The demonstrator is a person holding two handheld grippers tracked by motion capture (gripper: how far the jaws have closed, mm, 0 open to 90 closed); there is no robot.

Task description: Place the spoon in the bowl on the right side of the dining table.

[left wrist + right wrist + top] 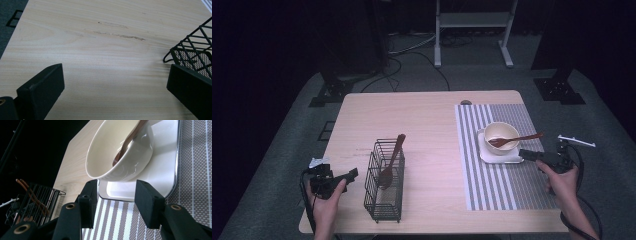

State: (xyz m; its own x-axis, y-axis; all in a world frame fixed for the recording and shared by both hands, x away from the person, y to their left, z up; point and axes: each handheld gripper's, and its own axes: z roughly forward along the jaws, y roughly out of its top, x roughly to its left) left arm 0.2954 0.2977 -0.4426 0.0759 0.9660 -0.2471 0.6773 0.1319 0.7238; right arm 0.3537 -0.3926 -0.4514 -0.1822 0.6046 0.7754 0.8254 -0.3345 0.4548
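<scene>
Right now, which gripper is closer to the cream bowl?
Right. The right gripper sits just off the corner of the white plate under the bowl, jaws open toward it. The left gripper is across the table, beside the wire basket.

A pale wooden worktop (427, 115) carries a wire rack (384, 182) at front left and a striped mat (504, 187) at right.

Left tongs (353, 173) gaping wide, held low; right tongs (523, 154) parted, empty, pointing left.
</scene>
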